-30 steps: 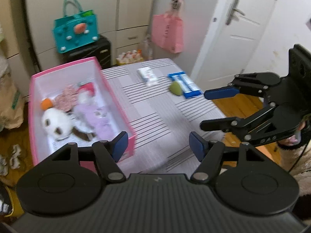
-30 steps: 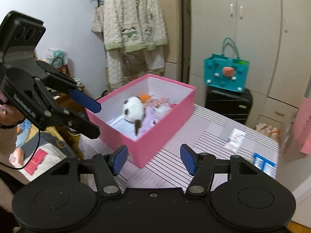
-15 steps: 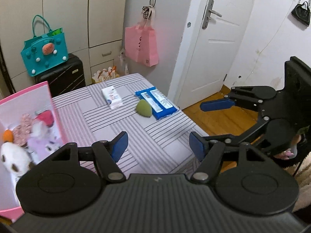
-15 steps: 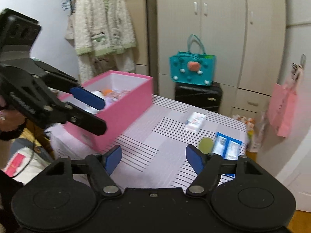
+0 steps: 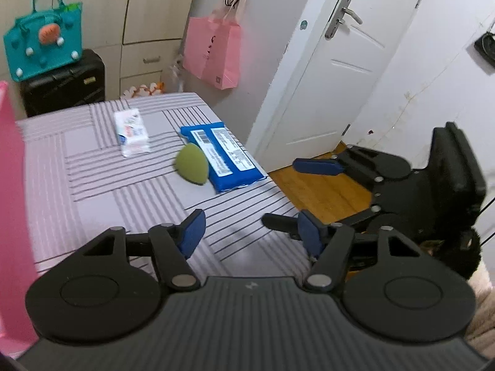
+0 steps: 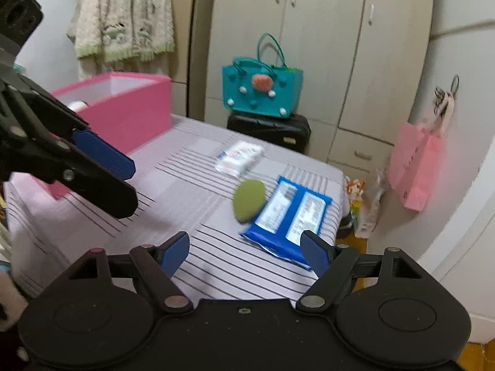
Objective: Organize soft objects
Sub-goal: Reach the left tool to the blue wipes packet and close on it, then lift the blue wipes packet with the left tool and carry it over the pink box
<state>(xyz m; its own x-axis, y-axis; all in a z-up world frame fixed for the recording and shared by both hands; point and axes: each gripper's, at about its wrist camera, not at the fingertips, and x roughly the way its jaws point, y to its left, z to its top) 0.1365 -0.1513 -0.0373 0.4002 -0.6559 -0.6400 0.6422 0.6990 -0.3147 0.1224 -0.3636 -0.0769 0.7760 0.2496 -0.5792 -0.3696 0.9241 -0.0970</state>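
Green sponge [image 5: 191,164]: lying mid-frame on the striped desk [image 5: 92,185], touching the left edge of the blue pack [image 5: 221,155].
White packet [image 5: 131,130]: sitting up and left of the sponge, apart from it.
Pink box [image 6: 123,108]: standing at upper left of the right wrist view.
Left tool [image 5: 250,232]: released, jaws just closing a little, gripping nothing.
Right tool [image 6: 246,250]: released, jaws just widening, hanging over the desk's near edge, nothing between them.
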